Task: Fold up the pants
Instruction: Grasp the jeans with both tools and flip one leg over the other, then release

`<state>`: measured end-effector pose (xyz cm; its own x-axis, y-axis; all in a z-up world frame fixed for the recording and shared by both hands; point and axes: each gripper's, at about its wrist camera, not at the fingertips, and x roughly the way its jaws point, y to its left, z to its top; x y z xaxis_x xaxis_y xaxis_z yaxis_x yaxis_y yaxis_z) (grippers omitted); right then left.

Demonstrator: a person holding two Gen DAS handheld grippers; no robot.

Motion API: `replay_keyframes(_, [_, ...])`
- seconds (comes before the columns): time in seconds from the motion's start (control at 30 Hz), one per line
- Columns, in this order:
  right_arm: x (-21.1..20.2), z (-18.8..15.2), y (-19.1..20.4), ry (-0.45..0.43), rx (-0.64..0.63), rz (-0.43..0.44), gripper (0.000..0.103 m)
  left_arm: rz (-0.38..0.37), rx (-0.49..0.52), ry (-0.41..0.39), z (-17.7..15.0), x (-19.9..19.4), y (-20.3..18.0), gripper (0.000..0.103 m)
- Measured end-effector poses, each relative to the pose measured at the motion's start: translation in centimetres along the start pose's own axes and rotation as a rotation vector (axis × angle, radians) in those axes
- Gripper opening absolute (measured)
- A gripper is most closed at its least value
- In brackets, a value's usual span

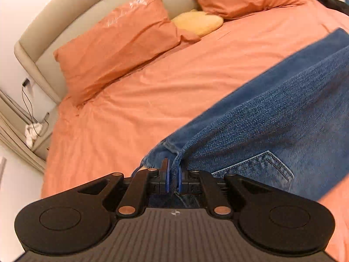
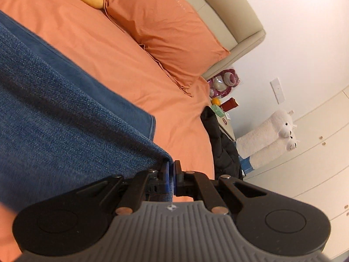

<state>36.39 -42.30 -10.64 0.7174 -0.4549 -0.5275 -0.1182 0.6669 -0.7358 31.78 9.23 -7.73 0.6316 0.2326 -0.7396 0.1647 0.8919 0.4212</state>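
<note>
Both my tools grip the jeans [image 1: 272, 113] over the bed [image 1: 152, 83]: left tool [image 1: 173, 180] pinches a frayed hem, right tool [image 2: 171, 180] a folded edge, legs stretching toward the pillows [image 1: 117, 41].

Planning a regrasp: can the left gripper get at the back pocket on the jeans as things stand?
Probably not right now. The left gripper is shut on a denim edge of the jeans, so it is occupied. The back pocket lies just right of it, uncovered, so the way looks free once it lets go.

Orange-sheeted bed [image 1: 135, 100], beige padded headboard [image 1: 43, 32], white wall [image 2: 294, 32], cream wardrobe [image 2: 322, 163].
</note>
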Motion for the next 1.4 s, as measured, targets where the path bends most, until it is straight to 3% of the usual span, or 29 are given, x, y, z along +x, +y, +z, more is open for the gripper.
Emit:
replay_keyframes(0.17, [8.4,5.1,4.1,0.043,-0.046,0.02,0.0,-0.008,-0.008,0.07,0.8,5.6,-0.3,0.008])
replay_keyframes(0.37, [14.4,7.2,8.9,0.079,-0.122,0.048,0.0,-0.037,-0.009,0.128,-0.1,10.3,-0.7,0.008])
replay_keyframes(0.53, [14.6,6.6,8.7,0.026,-0.177,0.033,0.0,-0.046,-0.16,0.081,-0.6,7.6,1.0,0.008])
replay_keyframes(0.63, [12.5,6.5,6.7,-0.04,-0.158,-0.003,0.0,-0.009,-0.172,0.007,-0.3,4.7,1.7,0.008])
replay_keyframes(0.7, [12.4,7.4,5.6,-0.038,-0.134,0.001,0.0,-0.017,-0.162,0.001,0.3,4.6,2.5,0.008])
replay_keyframes(0.83, [14.8,10.7,6.3,-0.006,-0.118,-0.002,0.0,-0.02,-0.178,0.03,1.4,7.5,3.1,0.008])
replay_keyframes(1.0, [18.7,13.5,10.2,0.063,-0.171,-0.008,0.0,-0.094,-0.187,0.15,1.7,12.8,3.0,0.008])
replay_keyframes(1.13, [21.0,14.2,12.3,0.094,-0.191,-0.008,0.0,-0.129,-0.209,0.168,1.1,14.8,3.3,0.008])
replay_keyframes(1.27, [23.3,14.0,14.2,0.155,-0.237,0.024,0.0,-0.126,-0.156,0.158,0.7,15.7,2.4,0.008])
replay_keyframes(1.4, [24.6,14.0,15.2,0.175,-0.247,0.019,0.0,-0.121,-0.169,0.127,1.1,14.9,2.7,0.008])
